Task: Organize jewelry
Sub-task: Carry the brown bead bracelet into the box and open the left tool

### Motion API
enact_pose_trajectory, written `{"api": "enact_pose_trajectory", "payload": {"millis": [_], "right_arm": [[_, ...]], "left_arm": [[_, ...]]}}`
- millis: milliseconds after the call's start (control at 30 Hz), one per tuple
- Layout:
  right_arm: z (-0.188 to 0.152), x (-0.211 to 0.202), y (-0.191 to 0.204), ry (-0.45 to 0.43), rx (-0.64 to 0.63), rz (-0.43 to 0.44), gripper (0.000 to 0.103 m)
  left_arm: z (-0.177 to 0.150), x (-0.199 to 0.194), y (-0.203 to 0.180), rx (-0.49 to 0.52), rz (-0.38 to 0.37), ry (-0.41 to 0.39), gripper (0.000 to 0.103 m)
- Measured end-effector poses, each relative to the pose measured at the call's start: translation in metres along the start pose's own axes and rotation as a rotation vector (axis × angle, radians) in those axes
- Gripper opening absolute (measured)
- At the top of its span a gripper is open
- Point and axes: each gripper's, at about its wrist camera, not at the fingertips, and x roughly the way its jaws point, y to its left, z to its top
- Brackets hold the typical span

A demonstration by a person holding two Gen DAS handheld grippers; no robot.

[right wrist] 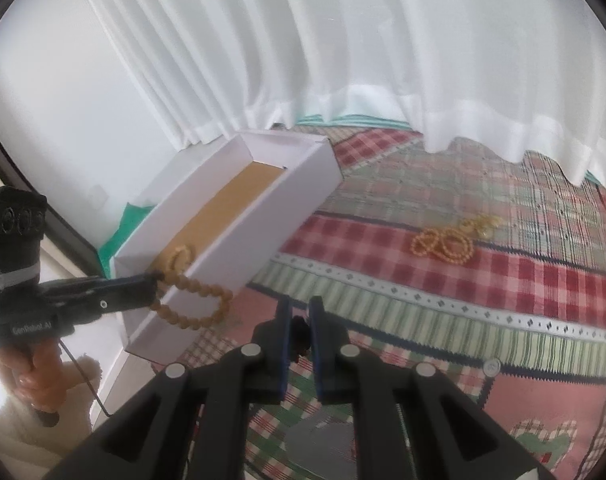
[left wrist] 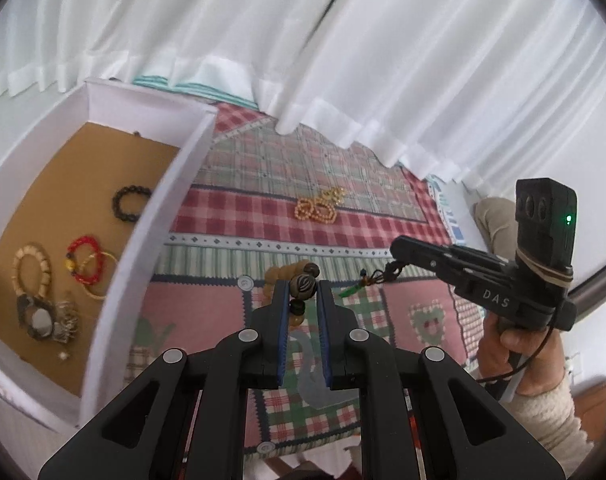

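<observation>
Beads: string of round tan wooden beads (right wrist: 191, 300) with one dark carved bead, lifted beside the box wall.
Left gripper (left wrist: 303, 292): closed on the carved bead.
Right gripper (right wrist: 300, 320): clamped on the dark cord end (right wrist: 299, 330).
Box (left wrist: 151, 216): white card walls, brown floor; bracelets inside.
Quilt (left wrist: 239, 208): plaid patchwork; gold chain (left wrist: 319, 208) well apart.
Room: white pleated curtain (left wrist: 383, 60) behind.
</observation>
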Motion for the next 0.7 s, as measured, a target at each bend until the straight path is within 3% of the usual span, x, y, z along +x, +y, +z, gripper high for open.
{"api": "enact_pose_trajectory", "payload": {"millis": [167, 333, 567, 700], "right_arm": [[0.028, -0.005, 0.030, -0.026, -0.069, 0.027, 0.009], [0.060, -0.001, 0.074, -0.047, -0.139, 0.097, 0.009], [0.083, 0.033, 0.140, -0.031, -0.230, 0.189, 0.009], [0.083, 0.067, 0.171, 0.021, -0.243, 0.248, 0.009]], "left_arm": [[0.010, -0.051, 0.020, -0.015, 0.042, -0.090, 0.012], [0.013, -0.098, 0.065, -0.076, 0.137, -0.190, 0.012], [0.006, -0.108, 0.143, -0.190, 0.293, -0.224, 0.012], [-0.001, -0.101, 0.183, -0.254, 0.352, -0.211, 0.012]]}}
